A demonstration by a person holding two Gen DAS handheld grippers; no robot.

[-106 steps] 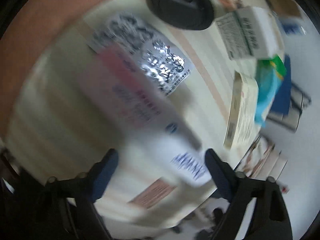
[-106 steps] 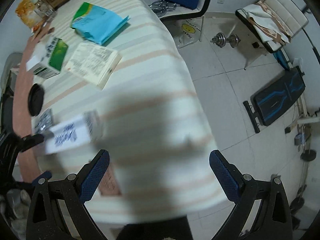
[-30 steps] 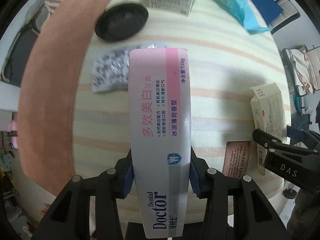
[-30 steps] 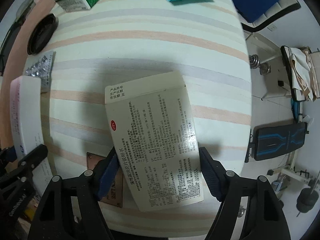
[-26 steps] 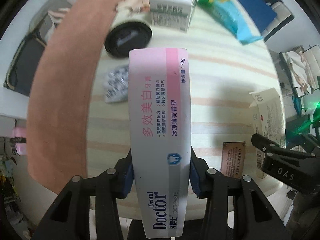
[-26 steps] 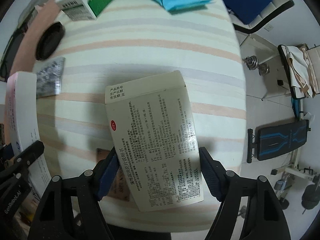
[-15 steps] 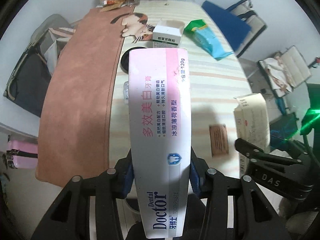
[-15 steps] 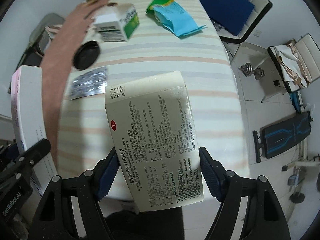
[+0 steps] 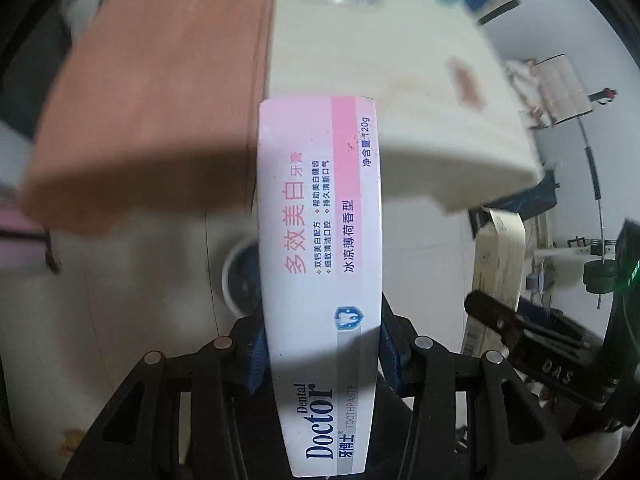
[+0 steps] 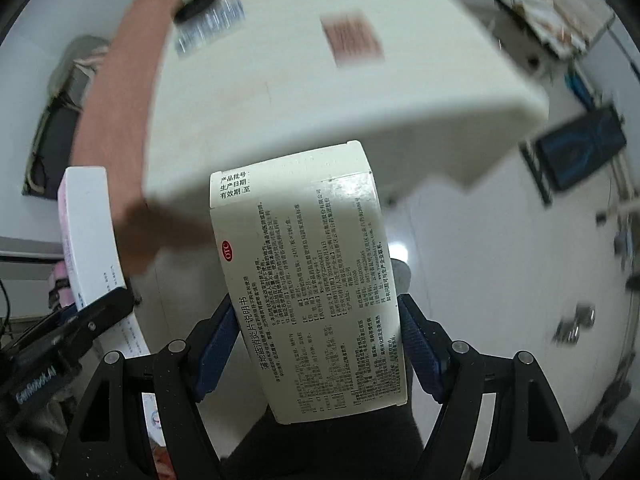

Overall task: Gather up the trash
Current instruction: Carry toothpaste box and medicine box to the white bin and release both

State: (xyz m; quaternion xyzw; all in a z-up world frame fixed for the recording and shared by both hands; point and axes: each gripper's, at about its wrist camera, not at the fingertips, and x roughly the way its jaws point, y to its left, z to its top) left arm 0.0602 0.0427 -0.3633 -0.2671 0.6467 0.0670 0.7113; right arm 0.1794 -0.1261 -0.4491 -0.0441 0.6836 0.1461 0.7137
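A: Since a second ago both hands have pulled back off the table. Then the boxes hung over its striped top; now the table edge (image 9: 492, 184) lies ahead and tiled floor shows beneath them.

B: Where's the trash itself?

A: The toothpaste box (image 9: 320, 240) sits lengthwise in the left gripper (image 9: 320, 356), blue pads pressed on its two long sides near the lower end. The medicine box (image 10: 312, 292), cream with dense black print, is clamped the same way in the right gripper (image 10: 320, 352), its jaws set wider for the broader carton. Each box also shows at the edge of the other hand's view.

B: And a bin?

A: Behind the toothpaste box, on the floor below the brown mat (image 9: 160, 80), there's a round pale-rimmed container (image 9: 240, 276). It looks like the bin, though the box hides most of it and the frame is blurred.

B: What might go wrong?

A: I'd say three things. Both cartons are light and held near one end, so a quick swing could twist one between the pads. The two hands are close together, so aiming at one small opening they could knock each other. And letting go before a box is over the rim would drop it on the tiles.

B: Anything left behind?

A: Yes: a blister pack (image 10: 208, 28), a black lid (image 10: 198, 6) and a brownish card (image 10: 352, 38) remain on the table.
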